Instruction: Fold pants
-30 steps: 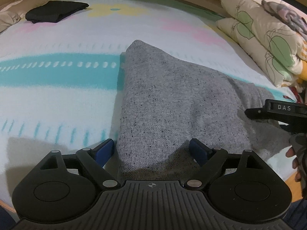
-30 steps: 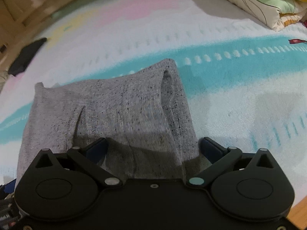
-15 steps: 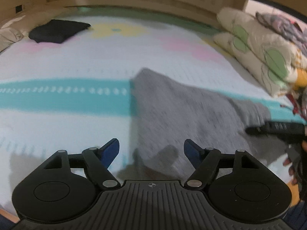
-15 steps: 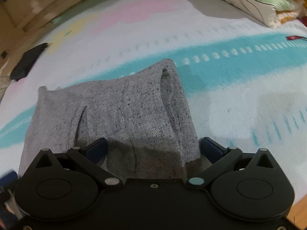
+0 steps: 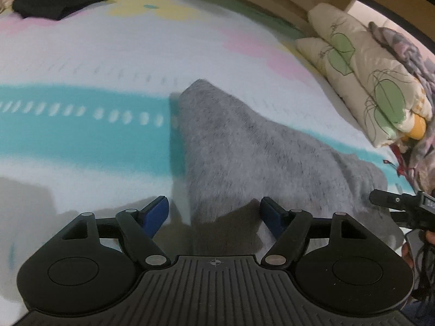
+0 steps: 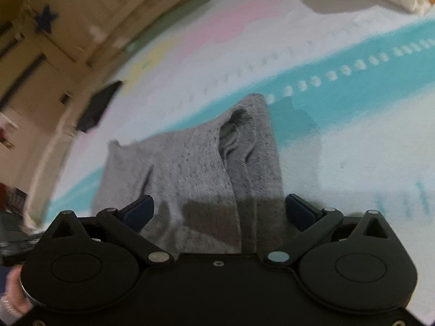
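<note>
The grey pants (image 5: 261,157) lie folded in a compact stack on the pastel bedspread (image 5: 81,62). In the right wrist view the pants (image 6: 190,168) show a layered fold with an open pocket of cloth at the far corner. My left gripper (image 5: 214,213) is open and empty, raised just above the near left edge of the pants. My right gripper (image 6: 218,209) is open and empty above the pants' near edge. The right gripper's tip (image 5: 394,201) shows at the right of the left wrist view.
A folded black garment (image 5: 59,0) lies at the far left of the bed; it also shows in the right wrist view (image 6: 98,106). Leaf-print pillows (image 5: 367,81) are stacked along the right side. A wooden wall (image 6: 68,27) borders the bed.
Both grippers have lifted up and back from the folded pants, jaws still open. The right wrist view has tilted, and the pants stay flat on the bed.
</note>
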The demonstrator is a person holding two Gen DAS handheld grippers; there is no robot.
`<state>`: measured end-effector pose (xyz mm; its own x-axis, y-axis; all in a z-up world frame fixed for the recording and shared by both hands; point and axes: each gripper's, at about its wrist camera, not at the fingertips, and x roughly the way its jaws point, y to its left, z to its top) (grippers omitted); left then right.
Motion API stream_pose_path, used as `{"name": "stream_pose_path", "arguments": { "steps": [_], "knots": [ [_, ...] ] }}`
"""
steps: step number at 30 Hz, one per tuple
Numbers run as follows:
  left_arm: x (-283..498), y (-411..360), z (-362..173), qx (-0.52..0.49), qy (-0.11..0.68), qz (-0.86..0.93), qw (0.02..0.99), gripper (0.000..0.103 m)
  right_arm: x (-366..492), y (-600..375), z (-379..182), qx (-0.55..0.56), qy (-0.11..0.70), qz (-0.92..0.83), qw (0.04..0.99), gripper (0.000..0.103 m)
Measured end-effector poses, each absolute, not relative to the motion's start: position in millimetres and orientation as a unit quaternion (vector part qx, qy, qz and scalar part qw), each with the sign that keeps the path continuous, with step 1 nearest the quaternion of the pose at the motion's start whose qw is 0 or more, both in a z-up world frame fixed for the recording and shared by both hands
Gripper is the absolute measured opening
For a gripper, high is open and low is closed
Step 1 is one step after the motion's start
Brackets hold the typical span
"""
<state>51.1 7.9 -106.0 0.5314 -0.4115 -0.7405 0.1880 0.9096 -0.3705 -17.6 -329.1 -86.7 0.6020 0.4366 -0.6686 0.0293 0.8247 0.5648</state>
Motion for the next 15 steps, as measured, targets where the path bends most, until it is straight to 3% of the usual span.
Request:
{"name": "stream_pose_path", "arguments": {
  "steps": [6,8,9,10,12,15],
  "knots": [
    [71.5,-7.5,-110.7,-0.122,0.444,-0.211,0.862,0.079,-3.1,-324.9,-93.1,0.303,0.419,0.168,0.839,0.103],
    [74.8,-13.8,-110.7,-0.109,0.442,-0.220,0.863,0.079,1.7,-323.7,-96.0,0.319,0.416,0.179,0.833,0.099],
    [74.8,-14.7,-110.6,-0.108,0.441,-0.221,0.863,0.074,3.3,-322.8,-96.1,0.319,0.416,0.179,0.832,0.076],
    [73.4,-13.8,-110.1,-0.111,0.437,-0.217,0.866,0.052,5.3,-323.6,-97.6,0.322,0.424,0.167,0.830,0.047],
    [67.9,-7.0,-107.9,-0.137,0.427,-0.202,0.871,0.025,6.7,-327.5,-105.3,0.354,0.433,0.153,0.815,0.046],
    [58.3,-7.8,-98.0,-0.130,0.419,-0.193,0.878,0.018,2.0,-315.7,-96.0,0.318,0.427,0.144,0.834,0.043]
  ]
}}
